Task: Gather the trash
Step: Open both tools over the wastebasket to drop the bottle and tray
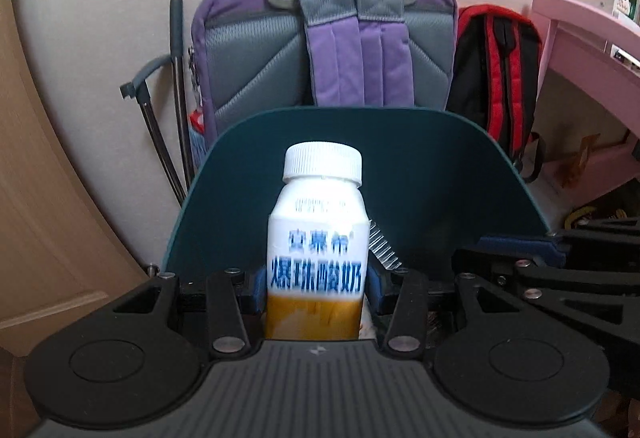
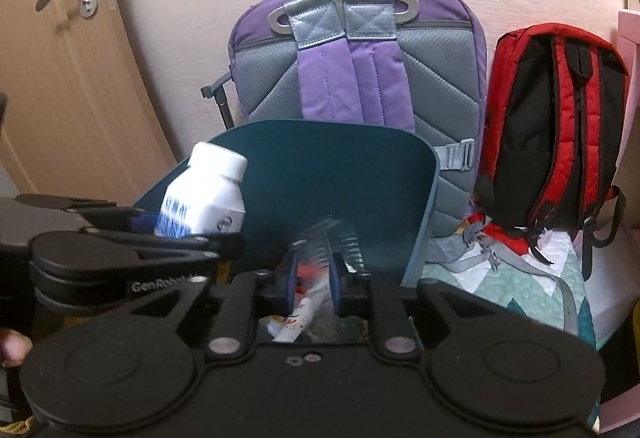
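My left gripper (image 1: pixel 316 288) is shut on a white yogurt bottle (image 1: pixel 318 238) with a white cap, blue lettering and an orange base. It holds the bottle upright in front of the raised teal lid (image 1: pixel 440 190) of a trash bin. In the right wrist view the same bottle (image 2: pixel 206 196) tilts at the left, clamped in the left gripper (image 2: pixel 160 228). My right gripper (image 2: pixel 313 282) is shut on a crinkled clear plastic wrapper (image 2: pixel 326 238) over the bin's opening, in front of the teal lid (image 2: pixel 340 174). Paper scraps (image 2: pixel 296 318) lie in the bin below.
A purple and grey backpack (image 2: pixel 360 66) leans on the wall behind the bin. A red and black backpack (image 2: pixel 552 126) stands to its right on a quilted mat (image 2: pixel 516 286). A wooden door (image 2: pixel 60 78) is at the left. A pink shelf (image 1: pixel 592 50) is at the right.
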